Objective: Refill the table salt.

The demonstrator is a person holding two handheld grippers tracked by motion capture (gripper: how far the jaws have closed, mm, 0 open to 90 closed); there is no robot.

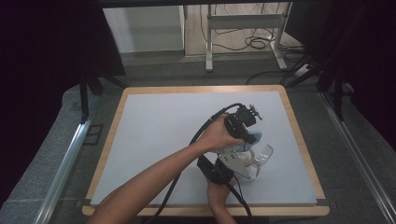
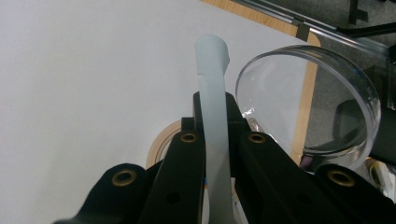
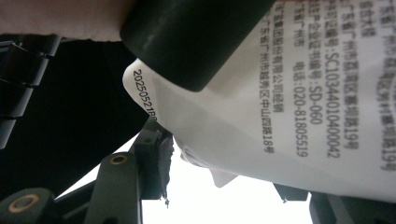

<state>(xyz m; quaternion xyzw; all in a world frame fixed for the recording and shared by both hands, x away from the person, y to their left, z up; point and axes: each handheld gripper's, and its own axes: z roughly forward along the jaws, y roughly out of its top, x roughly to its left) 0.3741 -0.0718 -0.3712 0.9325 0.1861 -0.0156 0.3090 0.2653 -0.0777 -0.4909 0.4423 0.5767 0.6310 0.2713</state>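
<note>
Left gripper view: left tongs (image 2: 215, 121) clench a pale blue strip (image 2: 212, 93), glass bowl (image 2: 308, 98) beside.

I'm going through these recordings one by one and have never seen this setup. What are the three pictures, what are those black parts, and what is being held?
There is no robot here: a person holds a two-jaw gripper in each hand. The high view looks down on a white-topped table, with the left hand and right hand coming in from below. The other two pictures come from cameras that ride on the grippers and look along their black jaws. The left gripper is shut on a pale blue strip, and beside it is a clear bowl. The right gripper appears to grip a white packet with printed text, seen very close. I cannot tell what the strip is or what the packet contains.
</note>
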